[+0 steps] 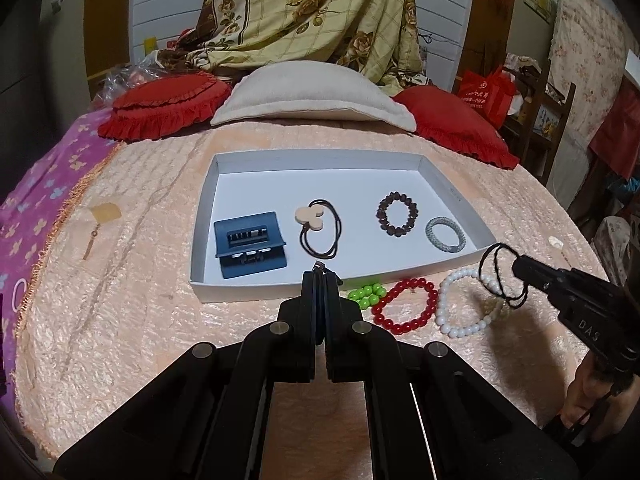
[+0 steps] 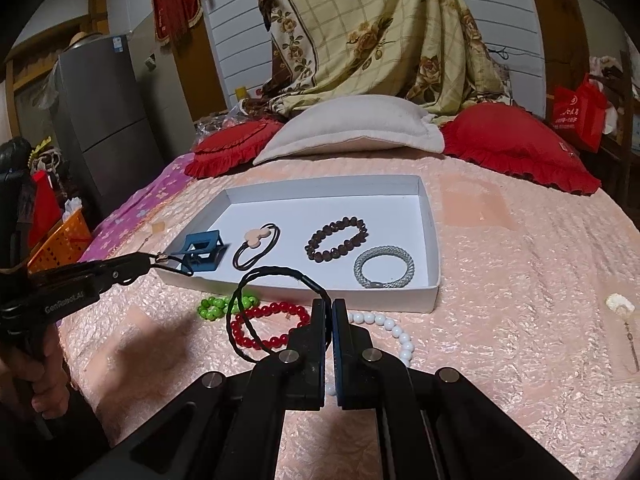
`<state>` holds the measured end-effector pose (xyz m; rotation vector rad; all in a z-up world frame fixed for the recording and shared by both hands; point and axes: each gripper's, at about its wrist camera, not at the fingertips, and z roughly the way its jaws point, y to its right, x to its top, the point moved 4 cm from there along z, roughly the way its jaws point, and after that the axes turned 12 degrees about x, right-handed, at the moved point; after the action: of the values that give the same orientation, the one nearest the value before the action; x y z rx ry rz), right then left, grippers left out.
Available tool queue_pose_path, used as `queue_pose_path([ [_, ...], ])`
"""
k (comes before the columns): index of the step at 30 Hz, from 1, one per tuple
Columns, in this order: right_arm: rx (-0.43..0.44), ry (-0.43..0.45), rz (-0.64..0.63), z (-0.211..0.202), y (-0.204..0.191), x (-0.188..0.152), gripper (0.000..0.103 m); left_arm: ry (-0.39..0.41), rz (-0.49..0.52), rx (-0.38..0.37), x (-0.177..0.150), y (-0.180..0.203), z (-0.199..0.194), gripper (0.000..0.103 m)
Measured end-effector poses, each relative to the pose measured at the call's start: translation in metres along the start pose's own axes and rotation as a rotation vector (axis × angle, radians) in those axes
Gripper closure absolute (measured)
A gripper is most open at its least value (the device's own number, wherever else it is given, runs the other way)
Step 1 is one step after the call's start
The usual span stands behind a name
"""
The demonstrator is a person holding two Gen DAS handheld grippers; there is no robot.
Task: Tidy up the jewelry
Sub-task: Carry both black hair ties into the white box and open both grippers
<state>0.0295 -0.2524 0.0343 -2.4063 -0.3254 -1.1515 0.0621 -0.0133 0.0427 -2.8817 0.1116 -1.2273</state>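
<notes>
— Where the peach bedspread (image 1: 132, 320) spreads widest, what sits on it?
— One white tray (image 1: 202, 236): blue hair claw (image 1: 249, 245), black hair tie with beige charm (image 1: 318, 229), dark bead bracelet (image 1: 397, 213), grey woven band (image 1: 445, 235). Just before it, on the cover: white (image 1: 466, 309), red (image 1: 404, 305), green bead bracelets (image 1: 366, 295).
— And the grippers?
— Right gripper (image 2: 332, 305) pinched shut on a black cord loop (image 2: 256, 312); left gripper (image 1: 319, 274) closed on a small clasp (image 2: 162, 257) with a cord end.

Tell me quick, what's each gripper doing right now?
Left gripper: closed on the clasp end of a black cord.
Right gripper: closed on the black cord's loop.
</notes>
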Motion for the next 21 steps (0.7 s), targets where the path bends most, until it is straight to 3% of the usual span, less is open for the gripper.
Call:
queue_pose_path([
  [21, -0.020, 0.019, 0.023, 0.0086, -0.0003, 0.0037, 0.100, 0.006, -0.009, 0.015, 0.0009, -0.0066, 0.0014, 0.102],
])
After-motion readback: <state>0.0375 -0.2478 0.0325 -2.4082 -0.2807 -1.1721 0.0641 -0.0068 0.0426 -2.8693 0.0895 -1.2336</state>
